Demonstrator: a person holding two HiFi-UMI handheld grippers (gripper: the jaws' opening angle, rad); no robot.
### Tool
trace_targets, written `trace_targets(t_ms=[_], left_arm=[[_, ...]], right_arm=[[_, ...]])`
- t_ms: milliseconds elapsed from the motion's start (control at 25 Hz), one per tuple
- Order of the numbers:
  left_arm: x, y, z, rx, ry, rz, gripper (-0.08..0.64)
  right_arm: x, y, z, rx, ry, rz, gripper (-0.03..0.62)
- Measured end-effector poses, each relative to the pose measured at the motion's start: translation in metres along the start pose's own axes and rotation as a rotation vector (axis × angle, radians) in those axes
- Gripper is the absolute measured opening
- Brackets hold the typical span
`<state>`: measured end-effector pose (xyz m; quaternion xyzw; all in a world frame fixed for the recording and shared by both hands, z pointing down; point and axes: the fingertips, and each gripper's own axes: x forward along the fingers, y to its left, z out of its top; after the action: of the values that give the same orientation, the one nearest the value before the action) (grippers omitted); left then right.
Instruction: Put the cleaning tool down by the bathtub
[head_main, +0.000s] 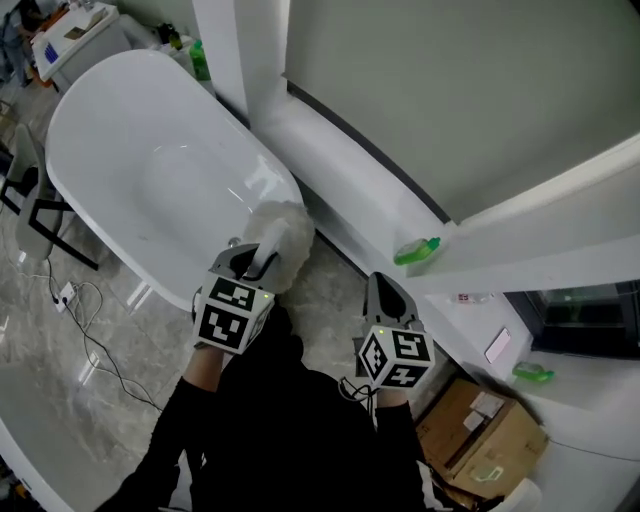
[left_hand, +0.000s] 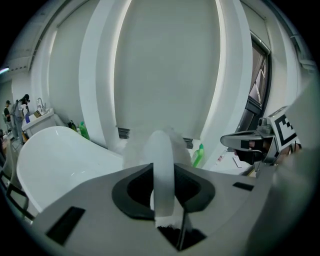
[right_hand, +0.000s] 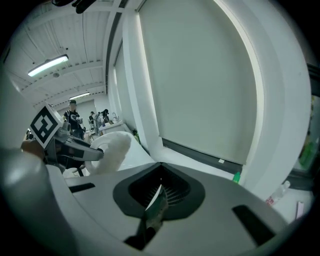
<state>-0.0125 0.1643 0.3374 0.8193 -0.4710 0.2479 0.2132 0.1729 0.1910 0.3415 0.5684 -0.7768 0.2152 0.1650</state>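
A fluffy white cleaning tool (head_main: 282, 233) with a white plastic handle band (left_hand: 163, 165) sticks out of my left gripper (head_main: 252, 263), which is shut on that handle. The tool hangs over the near end rim of the white bathtub (head_main: 130, 150). In the right gripper view the fluffy head (right_hand: 113, 149) shows at the left, held by the left gripper (right_hand: 75, 148). My right gripper (head_main: 386, 296) is to the right, over the floor by the white ledge, jaws shut with nothing in them. It also shows in the left gripper view, the right gripper (left_hand: 248, 140) at the right.
A green bottle (head_main: 416, 250) lies on the white window ledge (head_main: 330, 150). Another green bottle (head_main: 200, 60) stands behind the tub, a third green bottle (head_main: 533, 373) at the right. A cardboard box (head_main: 483, 440) sits on the floor. Cables (head_main: 90, 335) trail left of the tub.
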Motion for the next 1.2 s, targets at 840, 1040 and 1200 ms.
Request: trace_targets(t_ms=[840, 1040, 1200], left_arm=[[0.118, 0.077, 0.060, 0.093, 0.074, -0.129, 0.094], [0.155, 0.086, 0.066, 0.115, 0.100, -0.121, 0.094], [0.190, 0.091, 0.067, 0.122, 0.137, -0.121, 0.094]], right_arm=[[0.125, 0.018, 0.060, -0.048, 0.039, -0.031, 0.000], [0.151, 0.003, 0.062, -0.051, 0.057, -0.018, 0.000], [0.177, -0.011, 0.061, -0.039, 0.076, -0.003, 0.001]])
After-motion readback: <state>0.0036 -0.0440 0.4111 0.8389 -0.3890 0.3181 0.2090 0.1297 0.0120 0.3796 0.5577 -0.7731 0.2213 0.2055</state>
